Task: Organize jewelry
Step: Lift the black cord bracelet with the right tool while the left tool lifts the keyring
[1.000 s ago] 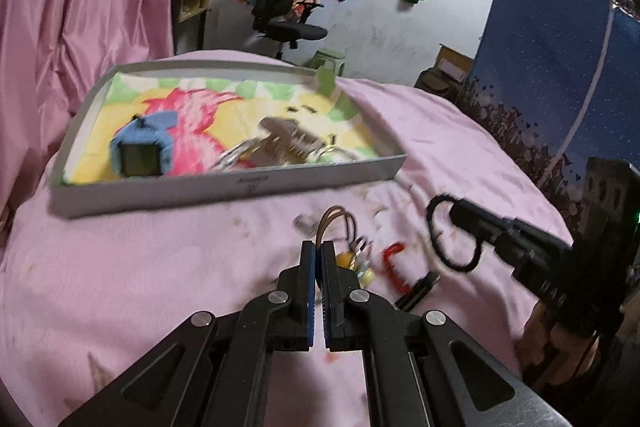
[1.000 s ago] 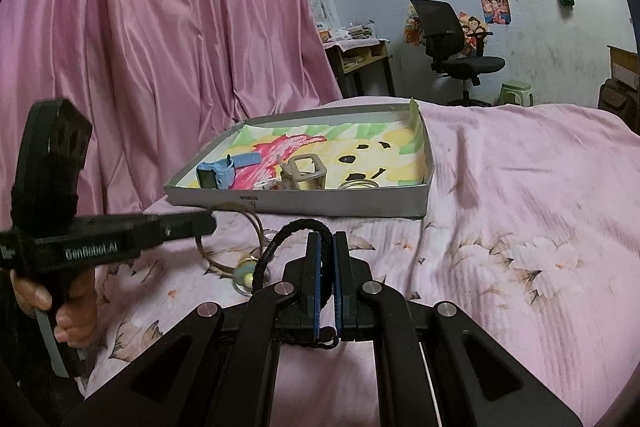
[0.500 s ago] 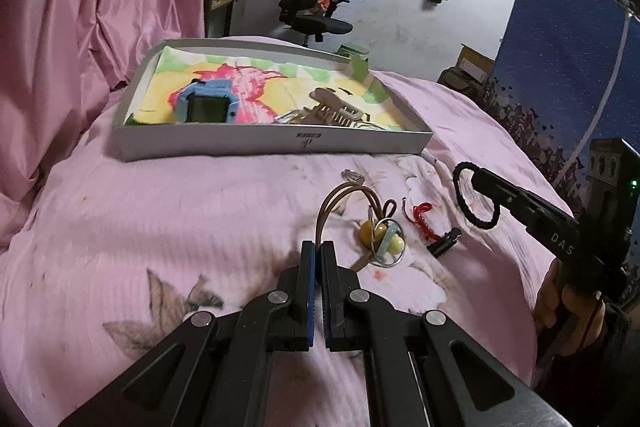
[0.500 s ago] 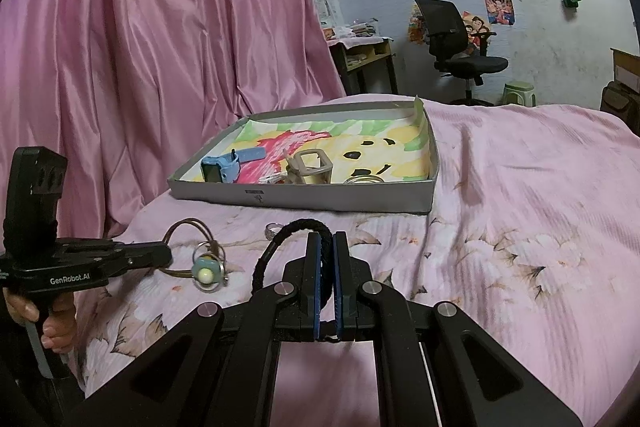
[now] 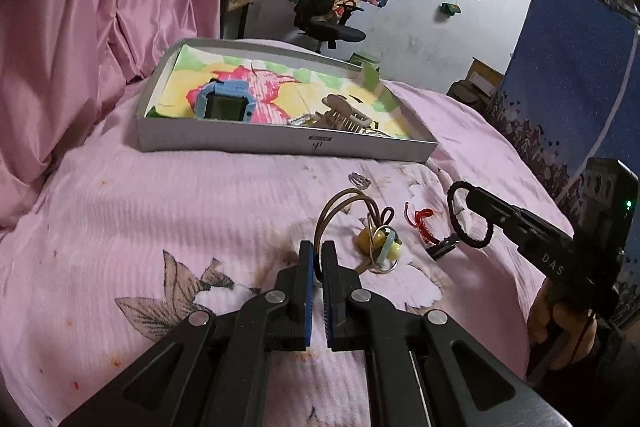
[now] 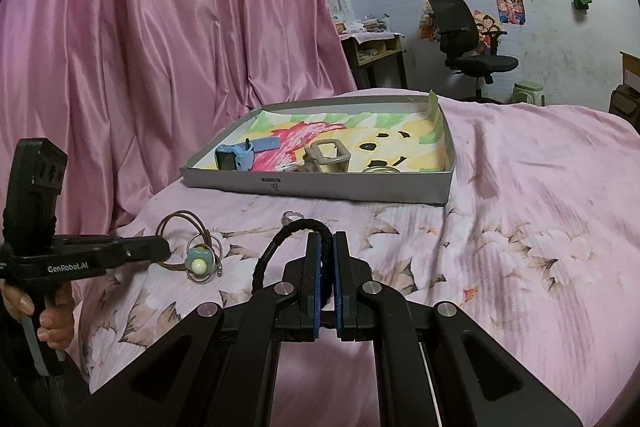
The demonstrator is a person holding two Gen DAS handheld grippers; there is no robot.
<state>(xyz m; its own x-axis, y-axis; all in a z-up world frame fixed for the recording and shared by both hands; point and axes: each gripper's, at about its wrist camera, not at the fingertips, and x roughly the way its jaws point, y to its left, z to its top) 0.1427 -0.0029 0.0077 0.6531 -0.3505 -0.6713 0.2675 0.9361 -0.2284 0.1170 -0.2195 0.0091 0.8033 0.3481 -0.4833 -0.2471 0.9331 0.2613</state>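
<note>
left gripper (image 5: 318,247) clamped on brown cord necklace (image 5: 340,201), right gripper (image 6: 326,241) clamped on black braided bracelet (image 6: 280,247), both near grey tray (image 6: 320,185) front wall, blue watch (image 5: 222,103) inside tray

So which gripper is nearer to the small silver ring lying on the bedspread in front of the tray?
Probably the right gripper, holding the black cord loop; the silver ring lies just beyond its tips. The left gripper, gripping the brown cord, sits farther back.

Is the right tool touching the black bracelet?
Touching. The right wrist view shows the right tool pinching the black bracelet between its fingers.
</note>
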